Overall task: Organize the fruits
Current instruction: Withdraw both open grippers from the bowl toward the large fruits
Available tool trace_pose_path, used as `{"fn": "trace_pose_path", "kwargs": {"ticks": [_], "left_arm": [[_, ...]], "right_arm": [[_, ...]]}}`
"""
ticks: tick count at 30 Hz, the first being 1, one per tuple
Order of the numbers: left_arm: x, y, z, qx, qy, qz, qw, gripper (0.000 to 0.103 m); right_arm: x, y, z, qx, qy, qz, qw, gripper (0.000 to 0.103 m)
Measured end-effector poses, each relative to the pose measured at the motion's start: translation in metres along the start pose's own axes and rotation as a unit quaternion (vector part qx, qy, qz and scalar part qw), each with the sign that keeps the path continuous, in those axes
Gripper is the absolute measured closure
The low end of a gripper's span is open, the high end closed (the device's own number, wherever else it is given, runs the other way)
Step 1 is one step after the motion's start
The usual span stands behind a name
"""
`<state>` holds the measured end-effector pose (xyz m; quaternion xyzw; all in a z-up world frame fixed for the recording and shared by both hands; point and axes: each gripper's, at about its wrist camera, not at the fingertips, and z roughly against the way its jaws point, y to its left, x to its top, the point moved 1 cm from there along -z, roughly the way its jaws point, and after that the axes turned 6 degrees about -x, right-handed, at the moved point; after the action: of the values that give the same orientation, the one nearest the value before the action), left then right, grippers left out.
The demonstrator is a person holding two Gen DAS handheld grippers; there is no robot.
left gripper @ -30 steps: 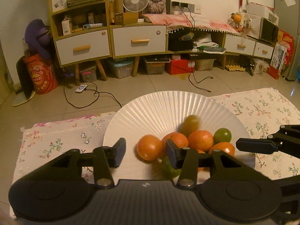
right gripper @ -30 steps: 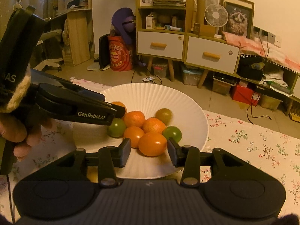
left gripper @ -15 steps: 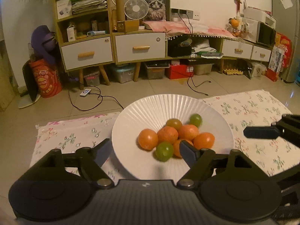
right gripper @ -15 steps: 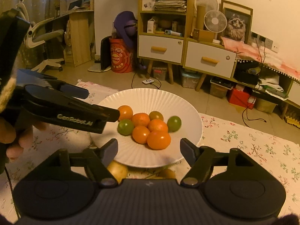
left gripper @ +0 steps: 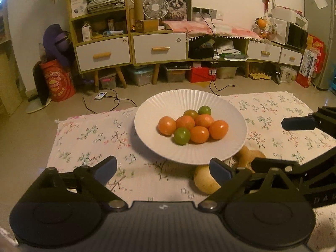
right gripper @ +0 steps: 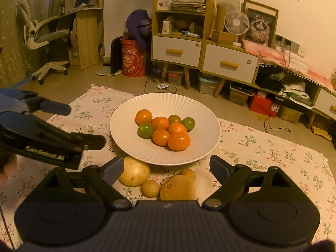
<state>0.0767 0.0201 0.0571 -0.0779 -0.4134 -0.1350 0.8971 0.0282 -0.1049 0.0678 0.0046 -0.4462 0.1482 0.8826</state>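
Left gripper (left gripper: 162, 169) and right gripper (right gripper: 166, 167) are both opening, jaws spreading wide with nothing between the pads, each hanging over the near edge of the floral cloth (left gripper: 88, 138). The white plate (right gripper: 197, 113) is sitting mid-cloth, carrying a tight cluster of orange citrus (right gripper: 179, 141) with green ones (right gripper: 145, 130) mixed in, all touching.

Off the plate, just beside its near rim, yellow-brown fruits are lying on the cloth: a pale round one (right gripper: 134, 173), a small one (right gripper: 150, 188) and a bigger tan one (right gripper: 177, 188), partly hidden behind the right gripper body.

Judgement: the likely next pick is one of these loose fruits. It is best to come down with the jaws straddling the widest part, close gently, and keep clear of the plate rim so that it does not tip.

Citrus skins are looking smooth, slightly glossy and round, so they will probably roll if nudged. The plate is ribbed, matte, shallow and flared. The cloth is thin, soft and wrinkling, and could bunch under a dragging finger.
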Motion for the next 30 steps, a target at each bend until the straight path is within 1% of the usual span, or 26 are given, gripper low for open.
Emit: {"fn": "trace_pose_path", "kwargs": {"ticks": [4,11,14,19,25,30], "left_arm": [[-0.005,-0.003,0.014,-0.001,-0.006,0.003,1.0,0.007],[-0.014,-0.008,0.028,-0.009,-0.002,0.005,0.9999,0.006],[-0.02,-0.009,0.029,-0.009,0.002,0.004,0.9999,0.006],[-0.031,-0.006,0.025,-0.017,0.019,0.007,0.9997,0.006],[-0.041,0.0,0.018,-0.024,0.028,0.025,0.999,0.006],[-0.051,0.001,0.011,-0.022,0.036,0.021,0.9989,0.006]], "right_arm": [[-0.003,0.0,0.009,-0.001,0.0,-0.008,1.0,0.012],[-0.009,0.001,0.02,-0.005,-0.003,-0.018,1.0,0.01],[-0.013,0.0,0.023,-0.009,-0.005,-0.024,1.0,0.007],[-0.022,-0.001,0.022,-0.012,0.0,-0.028,1.0,0.004],[-0.032,-0.008,0.018,-0.025,0.004,-0.036,0.999,0.002],[-0.042,-0.016,0.014,-0.034,0.007,-0.046,0.998,0.002]]}}
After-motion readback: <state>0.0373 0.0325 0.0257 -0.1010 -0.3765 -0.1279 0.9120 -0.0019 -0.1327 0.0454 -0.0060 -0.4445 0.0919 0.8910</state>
